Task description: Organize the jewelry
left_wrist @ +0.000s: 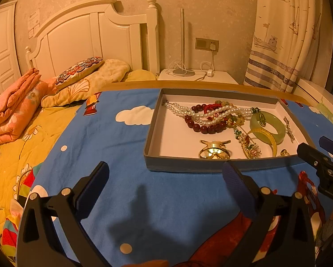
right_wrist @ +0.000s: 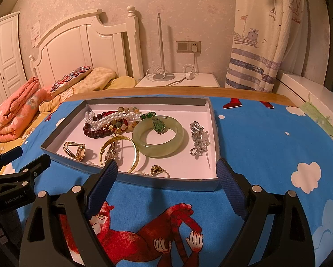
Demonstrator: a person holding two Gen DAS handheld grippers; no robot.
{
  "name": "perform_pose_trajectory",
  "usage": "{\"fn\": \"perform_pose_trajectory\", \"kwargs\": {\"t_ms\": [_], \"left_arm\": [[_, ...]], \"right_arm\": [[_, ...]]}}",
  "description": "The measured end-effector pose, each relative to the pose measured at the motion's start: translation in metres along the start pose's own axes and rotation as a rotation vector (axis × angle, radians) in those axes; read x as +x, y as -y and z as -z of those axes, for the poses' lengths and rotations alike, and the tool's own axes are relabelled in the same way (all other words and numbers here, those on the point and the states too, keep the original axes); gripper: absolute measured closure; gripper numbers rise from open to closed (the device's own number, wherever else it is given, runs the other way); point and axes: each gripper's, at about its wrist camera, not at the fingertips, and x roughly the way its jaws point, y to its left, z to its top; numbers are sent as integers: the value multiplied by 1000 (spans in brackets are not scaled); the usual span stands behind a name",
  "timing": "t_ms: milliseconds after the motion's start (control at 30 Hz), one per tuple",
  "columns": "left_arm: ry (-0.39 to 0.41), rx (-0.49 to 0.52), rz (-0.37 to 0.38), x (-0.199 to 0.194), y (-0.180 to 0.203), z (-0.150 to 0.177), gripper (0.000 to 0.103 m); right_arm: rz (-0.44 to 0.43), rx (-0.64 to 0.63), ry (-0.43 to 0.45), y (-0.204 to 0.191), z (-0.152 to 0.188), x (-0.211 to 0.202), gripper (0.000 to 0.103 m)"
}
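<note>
A shallow grey box (right_wrist: 128,176) with a white floor lies on the blue cartoon cloth (right_wrist: 266,146); it also shows in the left wrist view (left_wrist: 179,165). It holds a green jade bangle (right_wrist: 158,136), a gold bangle (right_wrist: 133,155), a pearl necklace (right_wrist: 113,117), dark red beads (right_wrist: 95,132), a silver brooch (right_wrist: 198,139) and gold rings (right_wrist: 74,150). My right gripper (right_wrist: 167,174) is open and empty at the box's near wall. My left gripper (left_wrist: 165,172) is open and empty, just left of the box's near corner.
The cloth covers a wooden table (right_wrist: 166,91). Behind it stand a bed with folded orange bedding (left_wrist: 12,109) and pillows (left_wrist: 81,69), a white nightstand (right_wrist: 177,82) with a lamp base and cables, and a curtain (right_wrist: 264,37).
</note>
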Motion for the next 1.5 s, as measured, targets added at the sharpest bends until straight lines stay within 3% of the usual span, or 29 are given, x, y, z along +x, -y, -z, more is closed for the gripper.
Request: {"fn": "perform_pose_trajectory", "kwargs": {"t_ms": [1500], "left_arm": [[29,8,-18,-7,3,0,2]], "right_arm": [[-1,1,0,1,0,0,17]]}}
